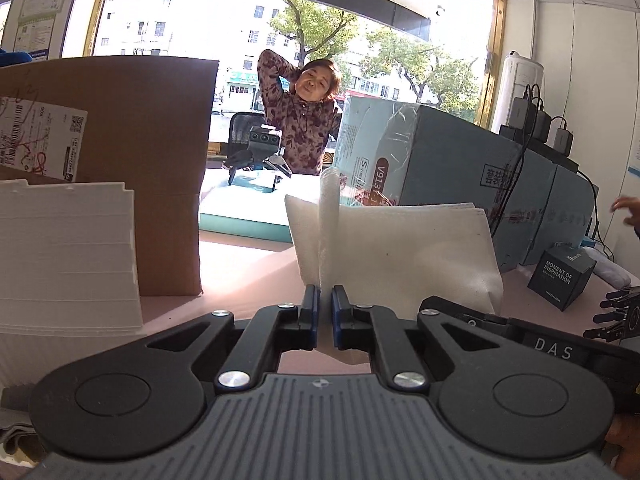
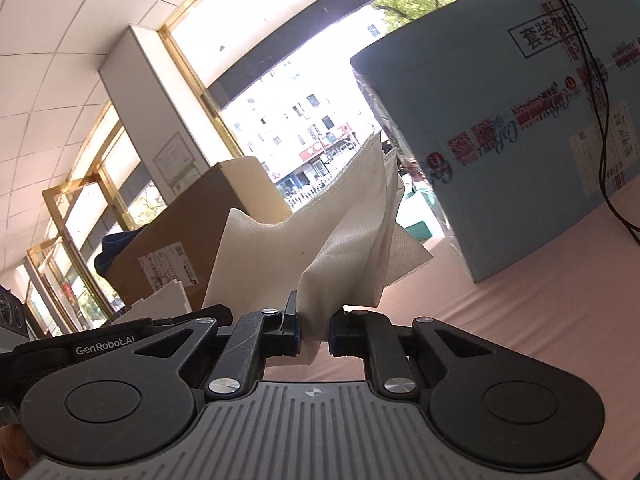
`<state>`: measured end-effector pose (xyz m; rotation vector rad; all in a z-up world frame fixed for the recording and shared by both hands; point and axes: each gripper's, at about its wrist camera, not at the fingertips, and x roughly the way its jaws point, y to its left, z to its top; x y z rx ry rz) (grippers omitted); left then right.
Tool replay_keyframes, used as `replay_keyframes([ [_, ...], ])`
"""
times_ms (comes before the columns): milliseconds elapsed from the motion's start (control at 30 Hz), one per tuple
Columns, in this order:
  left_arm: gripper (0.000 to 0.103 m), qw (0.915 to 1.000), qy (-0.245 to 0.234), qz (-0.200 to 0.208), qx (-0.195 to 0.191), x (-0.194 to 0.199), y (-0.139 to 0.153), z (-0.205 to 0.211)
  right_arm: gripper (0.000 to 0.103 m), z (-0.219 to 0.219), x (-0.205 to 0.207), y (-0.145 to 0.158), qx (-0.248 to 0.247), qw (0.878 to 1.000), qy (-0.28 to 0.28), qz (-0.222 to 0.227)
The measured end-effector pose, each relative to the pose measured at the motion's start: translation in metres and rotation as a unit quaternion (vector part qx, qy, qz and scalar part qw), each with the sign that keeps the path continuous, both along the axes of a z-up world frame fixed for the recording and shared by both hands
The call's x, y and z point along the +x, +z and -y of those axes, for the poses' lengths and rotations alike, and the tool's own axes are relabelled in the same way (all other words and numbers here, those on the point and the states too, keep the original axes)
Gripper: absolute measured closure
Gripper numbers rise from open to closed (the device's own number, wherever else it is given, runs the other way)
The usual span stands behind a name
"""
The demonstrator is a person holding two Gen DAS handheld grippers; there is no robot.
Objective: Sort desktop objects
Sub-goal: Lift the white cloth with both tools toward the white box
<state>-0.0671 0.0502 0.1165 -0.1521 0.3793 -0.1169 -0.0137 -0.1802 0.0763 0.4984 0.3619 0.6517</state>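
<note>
Pink desktop, boxes behind. L gripper nearly closed, pinching folded edge of white cloth. R gripper clamped on same cloth's corner, apparently lifted off desk, between both grippers.

A white cloth, matt and finely woven with stitched hems, is held between both grippers. The left gripper and the right gripper are made of matt black plastic, fastened with shiny metal screws, and a ribbed grey plastic plate is set behind each. The table is covered in a smooth, matt pink surface. At far left a brown box of plain matt cardboard bears a paper label. At right a blue box of printed cardboard is partly wrapped in glossy clear tape. A ridged white plastic stack is seen at near left.
</note>
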Motion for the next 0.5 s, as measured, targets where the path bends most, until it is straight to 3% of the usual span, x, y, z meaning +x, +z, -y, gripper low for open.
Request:
replay_keyframes([
  [233,0.097,0.9986,0.037,0.033,0.016,-0.05,0.021,-0.043,0.092,-0.054,-0.028,0.02,-0.021,0.995,0.088,0.036],
  [500,0.098,0.9961,0.087,0.016,0.008,-0.083,0.013,-0.104,0.092,-0.154,-0.035,0.031,-0.047,0.981,0.187,-0.003],
])
